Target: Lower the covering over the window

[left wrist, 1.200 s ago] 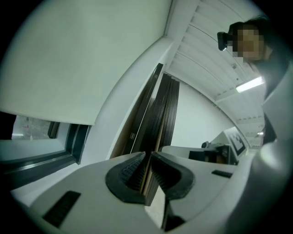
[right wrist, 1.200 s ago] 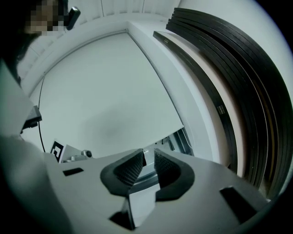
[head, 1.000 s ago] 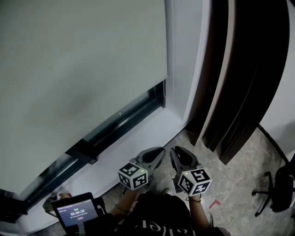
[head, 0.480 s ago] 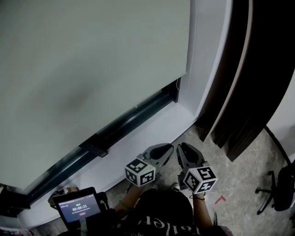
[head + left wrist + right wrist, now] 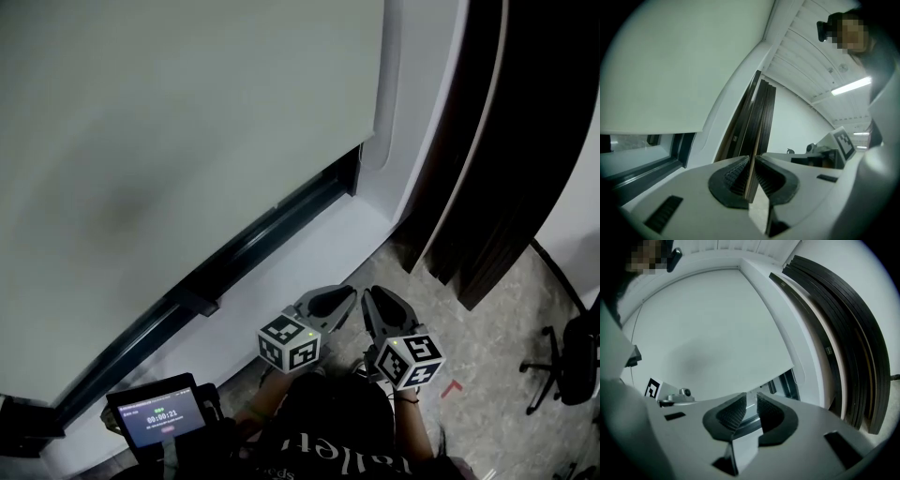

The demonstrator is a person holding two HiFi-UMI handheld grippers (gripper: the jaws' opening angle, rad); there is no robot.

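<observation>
the blind (image 5: pixel 187 141) hangs low over the window (image 5: pixel 267 234), with a thin strip of glass bare under it. the left hand-held gripper (image 5: pixel 752 164) is a little open and empty. the right hand-held gripper (image 5: pixel 751 401) is open wider, empty too.

blind (image 5: pixel 187 141), up-left of left claw (image 5: pixel 333 302), runs off top and left edges; window glass (image 5: pixel 633 152) mostly hidden behind it. tablet (image 5: pixel 161 419) left of that claw: screen text too small to read. chair (image 5: pixel 570 361) right of right claw (image 5: pixel 380 305), cut by frame edge.
</observation>
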